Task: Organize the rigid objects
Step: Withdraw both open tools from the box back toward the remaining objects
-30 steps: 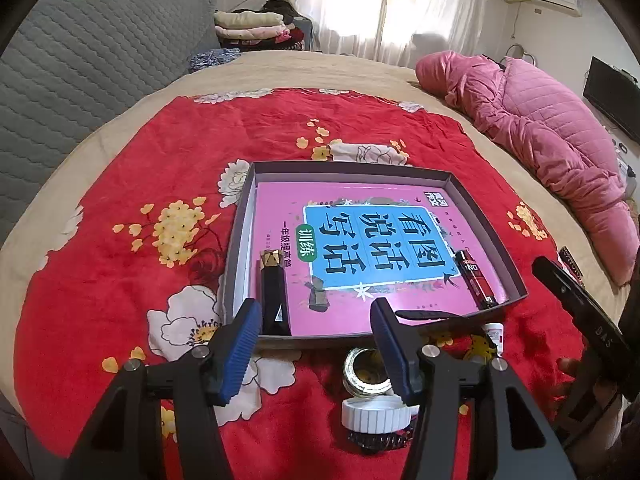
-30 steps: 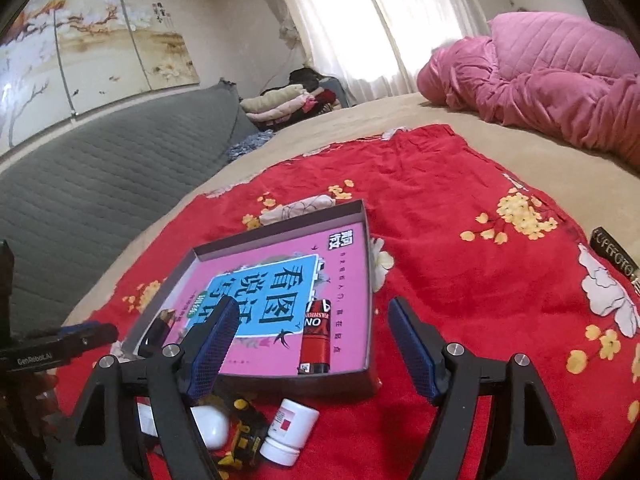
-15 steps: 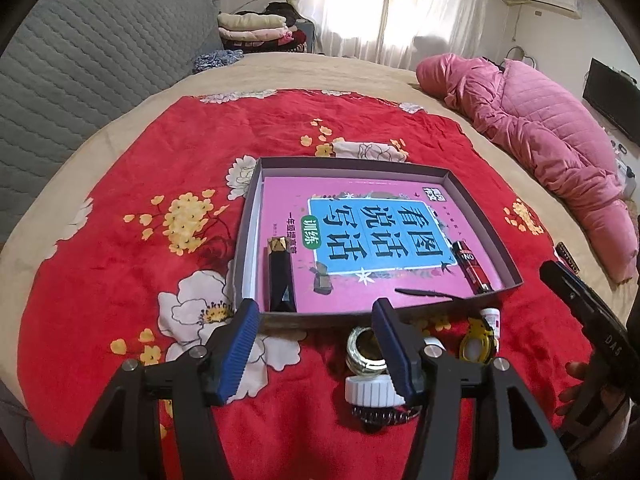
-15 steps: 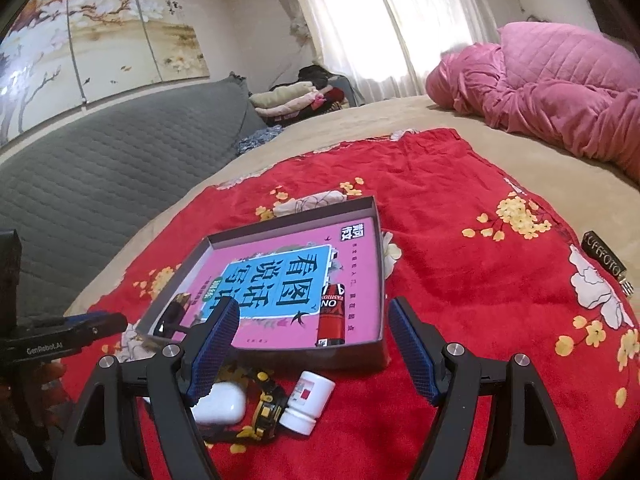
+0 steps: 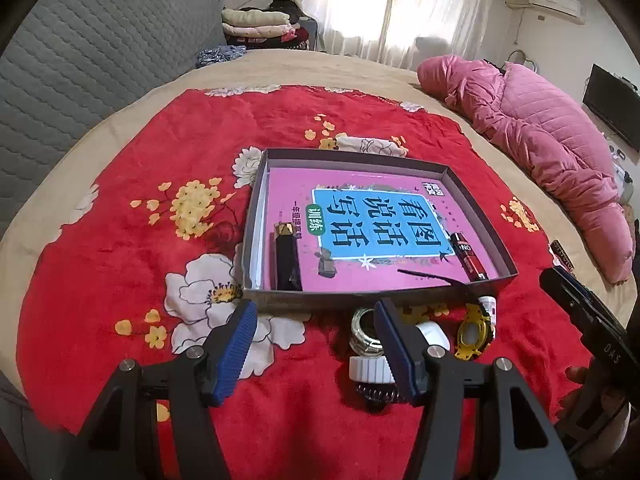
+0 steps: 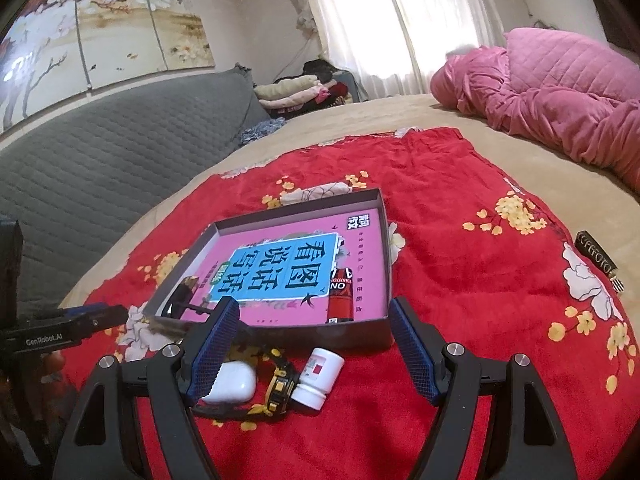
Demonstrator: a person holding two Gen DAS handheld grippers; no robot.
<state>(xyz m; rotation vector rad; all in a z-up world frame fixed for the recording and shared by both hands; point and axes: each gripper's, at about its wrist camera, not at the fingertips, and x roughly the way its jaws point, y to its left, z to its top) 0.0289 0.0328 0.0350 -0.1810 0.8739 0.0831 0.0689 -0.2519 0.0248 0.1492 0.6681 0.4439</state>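
Observation:
A grey box tray (image 5: 352,294) on the red blanket holds a pink book (image 5: 372,216), a black and gold tube (image 5: 285,258) and a red battery (image 5: 467,255). In front of the tray lie a small jar (image 5: 362,330), a white ribbed cap (image 5: 368,369), a white case (image 6: 232,384), a yellow watch (image 5: 474,330) and a white pill bottle (image 6: 320,374). My left gripper (image 5: 316,312) hovers open over the blanket, just left of the jar. My right gripper (image 6: 314,308) is open above the watch and bottle. Neither holds anything.
A pink quilt (image 5: 552,140) lies bunched at the right side of the bed. A grey padded headboard (image 5: 80,80) is on the left. A small dark lettered object (image 6: 596,261) rests on the blanket's right edge. A black coiled ring (image 5: 376,394) lies beside the cap.
Both grippers have drawn back from the tray, so it looks farther off and more of the loose items in front of it show. The left jaws stand slightly wider.

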